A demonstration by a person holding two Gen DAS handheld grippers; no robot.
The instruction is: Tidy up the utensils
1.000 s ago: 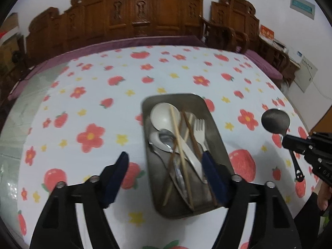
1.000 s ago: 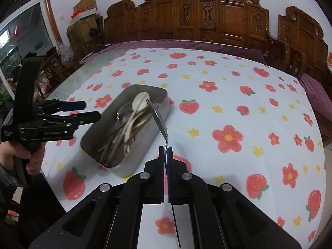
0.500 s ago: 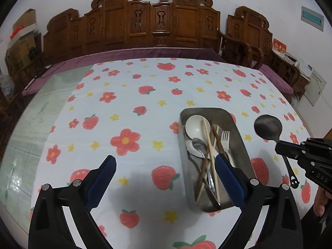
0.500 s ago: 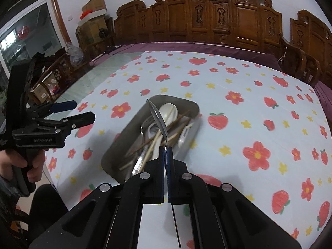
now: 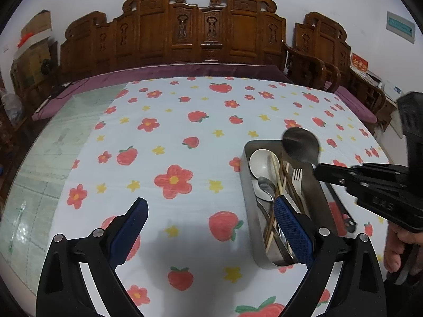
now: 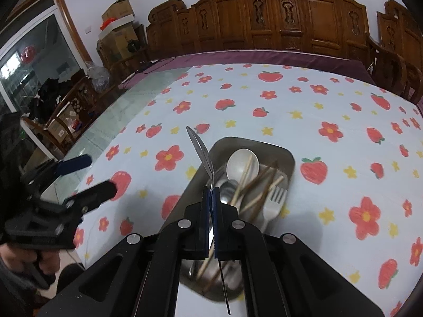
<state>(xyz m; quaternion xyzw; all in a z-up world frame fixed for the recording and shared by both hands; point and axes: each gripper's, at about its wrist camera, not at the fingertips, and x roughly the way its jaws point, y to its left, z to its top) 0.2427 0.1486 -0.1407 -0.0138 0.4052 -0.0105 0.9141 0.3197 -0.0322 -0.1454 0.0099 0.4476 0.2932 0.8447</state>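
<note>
A metal tray (image 5: 247, 163) (image 6: 280, 155) on the flowered tablecloth holds a white spoon (image 5: 260, 162) (image 6: 242, 162), a white fork (image 5: 297, 178) (image 6: 276, 198), a metal spoon (image 5: 265, 185), and chopsticks (image 5: 276, 179) (image 6: 260, 182). My right gripper (image 6: 211, 192) (image 5: 321, 173) is shut on a large metal spoon (image 5: 300, 145) (image 6: 202, 152) and holds it above the tray. My left gripper (image 5: 208, 211) (image 6: 101, 173) is open and empty, low over the cloth just left of the tray.
Carved wooden chairs (image 5: 206, 29) line the far side of the table. A bare glass strip of table (image 5: 39, 163) lies left of the cloth. Boxes and clutter (image 6: 116, 26) stand at the room's left.
My right gripper has carried the large spoon from beside the tray to over it. My left gripper has shifted left, so the tray now lies at its right fingertip.
</note>
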